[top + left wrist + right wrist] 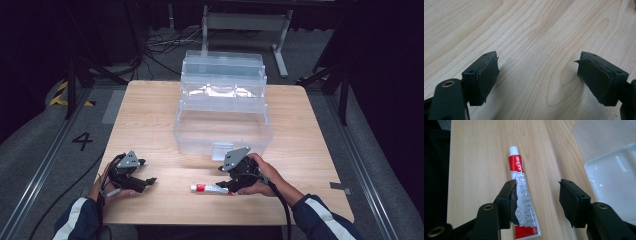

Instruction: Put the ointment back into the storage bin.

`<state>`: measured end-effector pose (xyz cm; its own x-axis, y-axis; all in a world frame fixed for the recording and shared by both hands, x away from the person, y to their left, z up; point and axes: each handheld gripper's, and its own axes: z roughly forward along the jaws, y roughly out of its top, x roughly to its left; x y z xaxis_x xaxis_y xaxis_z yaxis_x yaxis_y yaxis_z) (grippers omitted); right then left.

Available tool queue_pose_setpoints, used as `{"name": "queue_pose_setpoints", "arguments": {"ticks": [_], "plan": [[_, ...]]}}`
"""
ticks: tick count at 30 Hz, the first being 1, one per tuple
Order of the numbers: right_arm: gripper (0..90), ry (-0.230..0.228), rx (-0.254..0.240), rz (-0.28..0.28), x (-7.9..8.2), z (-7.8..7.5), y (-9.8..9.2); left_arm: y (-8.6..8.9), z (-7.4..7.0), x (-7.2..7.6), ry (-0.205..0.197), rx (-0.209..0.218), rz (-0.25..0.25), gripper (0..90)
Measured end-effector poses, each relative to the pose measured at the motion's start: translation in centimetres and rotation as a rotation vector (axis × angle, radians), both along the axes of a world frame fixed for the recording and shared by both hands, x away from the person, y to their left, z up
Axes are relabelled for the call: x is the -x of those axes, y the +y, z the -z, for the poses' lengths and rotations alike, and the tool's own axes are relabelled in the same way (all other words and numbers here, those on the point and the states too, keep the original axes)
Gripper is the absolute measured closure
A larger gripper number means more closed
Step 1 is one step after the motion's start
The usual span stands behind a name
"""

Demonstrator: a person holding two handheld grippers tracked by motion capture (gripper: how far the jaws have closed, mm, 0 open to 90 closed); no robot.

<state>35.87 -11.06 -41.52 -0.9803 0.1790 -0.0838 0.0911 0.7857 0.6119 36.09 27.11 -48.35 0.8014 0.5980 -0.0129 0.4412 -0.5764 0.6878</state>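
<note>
working at a light wooden table set on grey floor, with dark curtains around, a metal stand at the far side and a yellow-black marking at the far left. a clear plastic tiered box stands open at the table's centre and far half; bare wood lies to its left, to its right and along the near strip. the toothpaste tube, red and white, lies flat on that near strip, just near of the box's front wall, cap toward the left, close to the near edge.

my right gripper sits at the tube's right end, hand behind it, grey plate tilted up. in the right gripper view its jaws stand apart; the tube runs beside the left pad, which overlaps it, and i cannot tell if the pad touches it. the other pad is clear of it.

my left gripper rests low at the near left, well apart from the tube, jaws wide over bare wood, nothing between them.
</note>
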Motion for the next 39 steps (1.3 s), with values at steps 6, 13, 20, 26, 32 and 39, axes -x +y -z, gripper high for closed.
{"name": "queue_pose_setpoints", "arguments": {"ticks": [6, 13, 20, 26, 32, 39], "plan": [[49.4, 0.02, 0.026, -0.039, 0.3, 0.8, 1.7, 0.0, 0.0, 0.0, 0.001, 0.0, 0.0, 17.7], [50.8, 0.038, 0.077, -0.065, 0.5, 1.7, 3.3, 0.0, 0.0, 0.0, 0.0, 0.0, 0.001, 17.7], [52.5, 0.061, 0.146, -0.078, 0.3, 2.3, 4.2, 0.0, 0.0, 0.0, -0.001, -0.001, 0.0, 17.8], [54.8, 0.103, 0.211, -0.075, -0.2, 2.7, 4.7, 0.0, 0.0, 0.0, -0.001, -0.001, 0.0, 17.8], [56.4, 0.116, 0.257, -0.087, -0.4, 2.9, 5.2, 0.0, 0.0, 0.0, -0.001, -0.001, 0.0, 17.8], [58.3, 0.124, 0.316, -0.11, -0.7, 2.8, 6.1, 0.0, 0.0, 0.0, 0.0, 0.001, -0.001, 17.8]]}}
